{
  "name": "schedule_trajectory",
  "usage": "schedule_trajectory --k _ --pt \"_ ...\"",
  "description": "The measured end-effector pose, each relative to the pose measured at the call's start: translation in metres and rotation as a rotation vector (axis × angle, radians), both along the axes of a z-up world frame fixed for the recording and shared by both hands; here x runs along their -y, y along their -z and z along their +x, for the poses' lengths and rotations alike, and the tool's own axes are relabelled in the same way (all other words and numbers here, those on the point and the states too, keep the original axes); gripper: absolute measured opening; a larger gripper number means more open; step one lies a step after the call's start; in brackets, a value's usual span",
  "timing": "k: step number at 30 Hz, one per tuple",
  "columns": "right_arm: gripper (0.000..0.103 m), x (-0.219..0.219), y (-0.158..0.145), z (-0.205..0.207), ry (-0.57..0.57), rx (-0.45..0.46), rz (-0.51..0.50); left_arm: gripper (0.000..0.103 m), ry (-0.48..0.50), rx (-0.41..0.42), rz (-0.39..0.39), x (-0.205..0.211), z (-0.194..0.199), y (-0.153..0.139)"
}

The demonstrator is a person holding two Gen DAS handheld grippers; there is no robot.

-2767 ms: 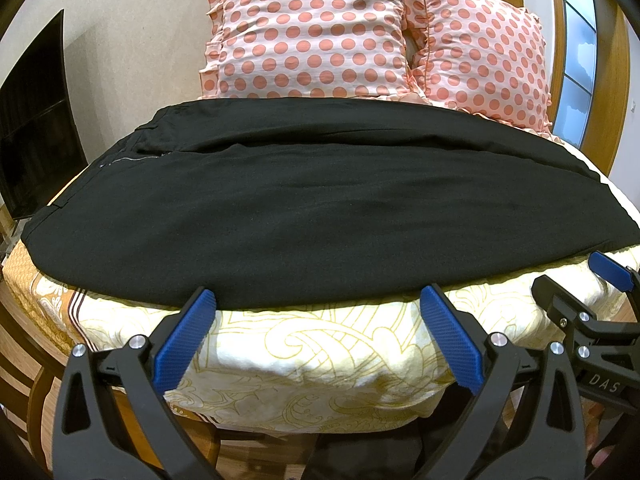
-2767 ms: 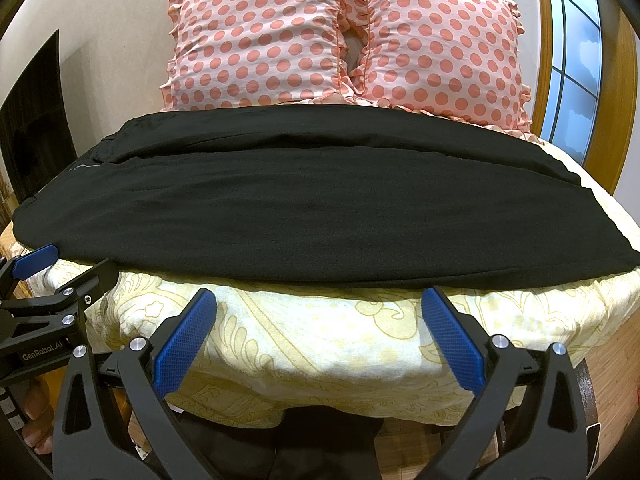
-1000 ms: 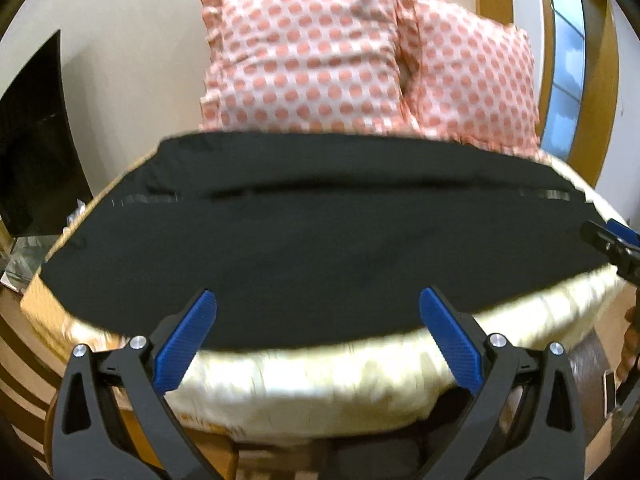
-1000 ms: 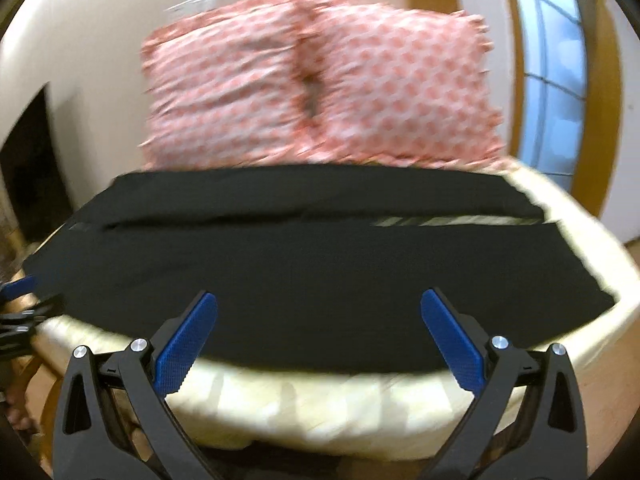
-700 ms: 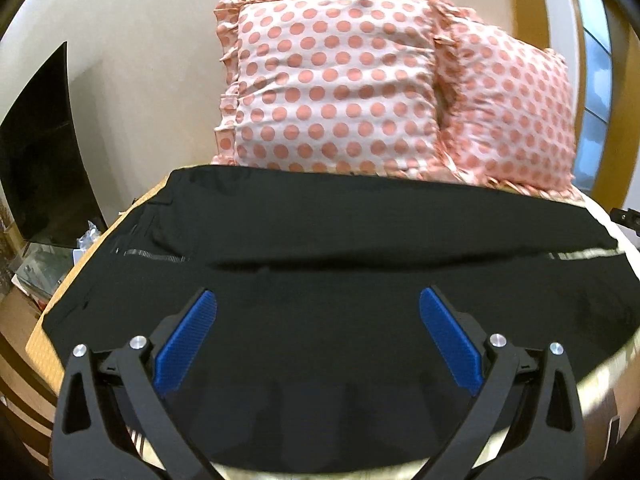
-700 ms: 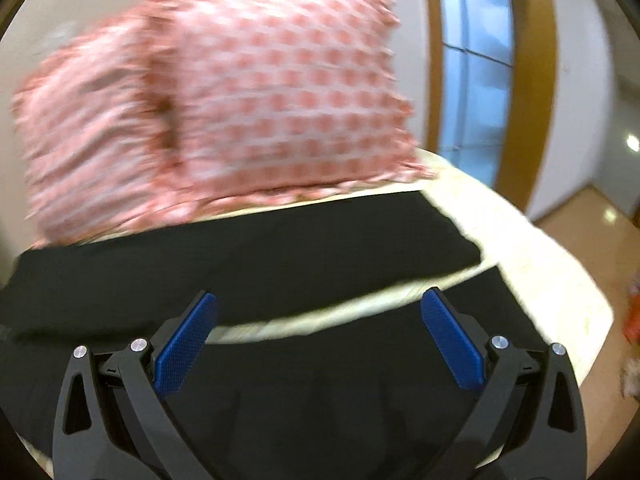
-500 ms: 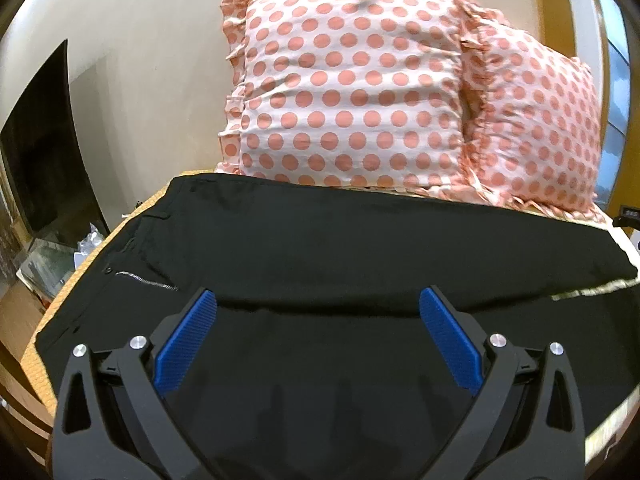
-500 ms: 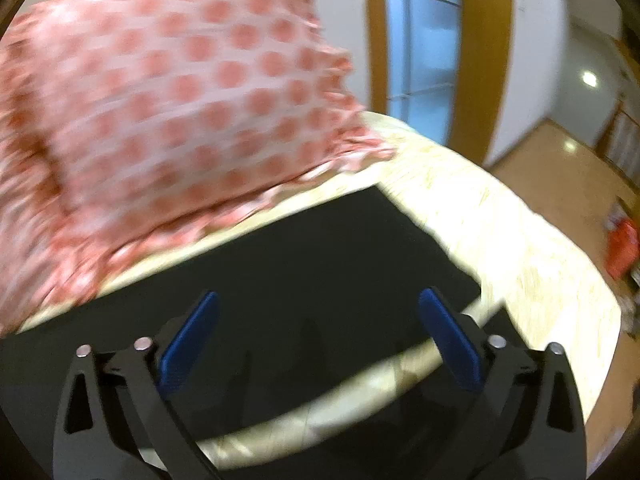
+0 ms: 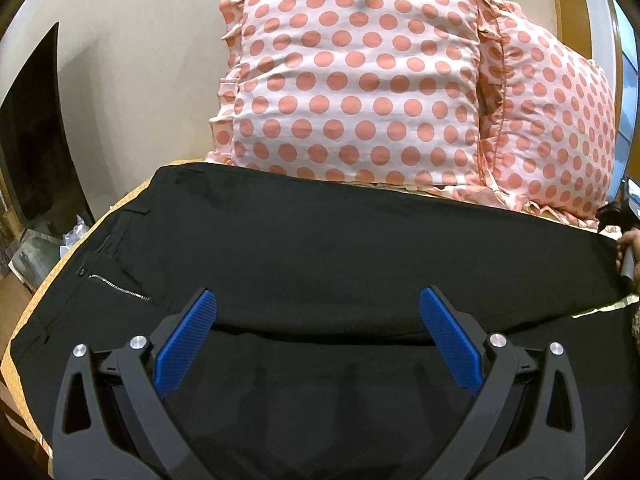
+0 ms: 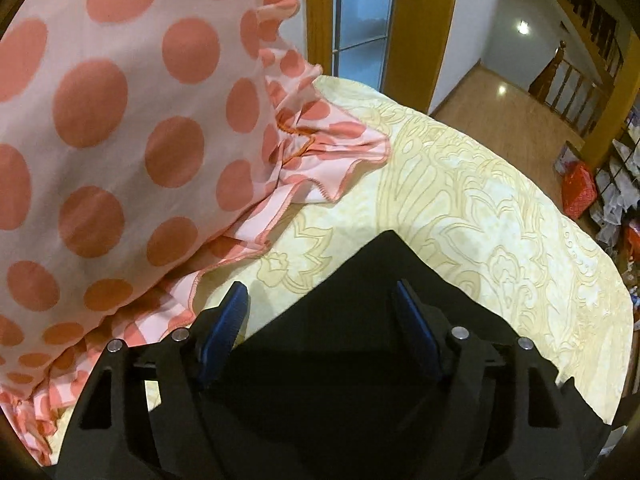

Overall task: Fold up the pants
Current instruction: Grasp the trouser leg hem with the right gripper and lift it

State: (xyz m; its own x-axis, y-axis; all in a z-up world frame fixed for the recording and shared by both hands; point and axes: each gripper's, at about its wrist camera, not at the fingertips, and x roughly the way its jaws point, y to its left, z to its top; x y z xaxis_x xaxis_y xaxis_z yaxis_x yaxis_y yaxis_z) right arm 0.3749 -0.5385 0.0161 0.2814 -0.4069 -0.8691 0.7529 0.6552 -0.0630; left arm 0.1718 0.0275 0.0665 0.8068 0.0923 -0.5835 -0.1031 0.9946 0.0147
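Black pants [image 9: 320,248] lie spread lengthwise across the bed, waistband and zipper [image 9: 120,289] at the left, legs running right. My left gripper [image 9: 316,336] is open and hovers over the middle of the pants, holding nothing. My right gripper [image 10: 320,328] is open, its jaws set either side of the far leg's hem corner [image 10: 384,256], low over the fabric. The right gripper also shows at the right edge of the left wrist view [image 9: 618,216].
Two pink polka-dot pillows [image 9: 360,80] lean against the wall behind the pants, and one [image 10: 100,120] is close to my right gripper's left side. The yellow patterned bedspread [image 10: 480,208] lies under the hem. A dark screen [image 9: 32,152] stands left of the bed.
Both grippers moved from the bed's near edge forward over the pants. The right one swung to the far right hem corner and its jaws narrowed somewhat.
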Motion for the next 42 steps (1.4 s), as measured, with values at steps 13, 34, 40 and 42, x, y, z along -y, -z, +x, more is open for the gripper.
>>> schedule_trajectory --k 13,34,40,42 --pt "0.009 0.009 -0.002 -0.040 -0.069 0.151 0.074 0.101 0.011 -0.016 -0.009 0.001 -0.002 0.005" --pt "0.005 -0.013 -0.041 -0.270 -0.158 0.516 0.234 0.101 0.024 0.037 -0.032 -0.002 -0.043 -0.016" --pt "0.061 0.004 -0.025 -0.265 -0.085 0.560 0.464 0.101 0.038 0.044 -0.019 0.002 -0.049 -0.018" --pt "0.065 0.001 -0.027 -0.253 -0.102 0.596 0.486 0.101 0.039 0.044 -0.012 0.003 -0.050 -0.018"
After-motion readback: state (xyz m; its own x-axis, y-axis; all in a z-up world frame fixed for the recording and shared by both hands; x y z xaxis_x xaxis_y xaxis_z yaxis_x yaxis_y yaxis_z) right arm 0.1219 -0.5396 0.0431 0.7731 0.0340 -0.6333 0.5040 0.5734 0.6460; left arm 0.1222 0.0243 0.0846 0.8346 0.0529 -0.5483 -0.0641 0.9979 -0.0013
